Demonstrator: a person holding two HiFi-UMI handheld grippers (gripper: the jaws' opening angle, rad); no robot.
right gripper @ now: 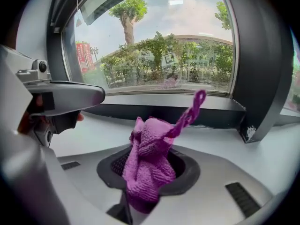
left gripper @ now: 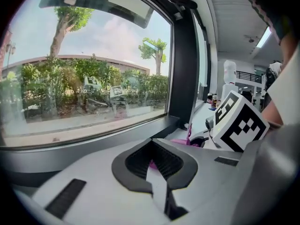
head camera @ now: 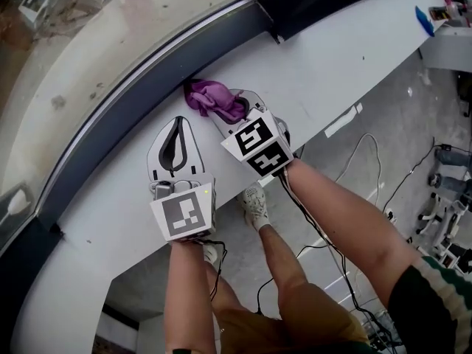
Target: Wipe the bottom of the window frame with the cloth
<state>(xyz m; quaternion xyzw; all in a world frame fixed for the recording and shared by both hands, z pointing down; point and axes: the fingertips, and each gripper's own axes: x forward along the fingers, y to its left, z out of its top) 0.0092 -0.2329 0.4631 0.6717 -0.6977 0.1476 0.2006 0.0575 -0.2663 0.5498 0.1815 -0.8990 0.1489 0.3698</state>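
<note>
The cloth (right gripper: 147, 165), purple and bunched, is clamped between the closed jaws of the right gripper (head camera: 234, 118); a twisted strand of it is seen rising above the bunch in the right gripper view. In the head view the cloth's far end is seen at the near edge of the dark frame (head camera: 140, 87), where the bottom rail meets the white sill (head camera: 324, 65); whether it presses on the rail cannot be told. The right gripper is held over the sill and pointed at the rail, with the glass (head camera: 96, 28) beyond it.

The left gripper (left gripper: 157, 168) is held just beside the right one, on its left, also over the sill and aimed at the frame; its jaws are brought together at the tips, so that a loop-shaped gap is left between the dark pads (left gripper: 180, 165); nothing is held in it, and only a scrap of purple is glimpsed through the gap. The right gripper's marker cube (left gripper: 239, 123) is seen close at the right in the left gripper view.

Below the sill the person's legs, a shoe (head camera: 255, 205) and cables (head camera: 369, 175) on the grey floor (head camera: 398, 124) are seen.
</note>
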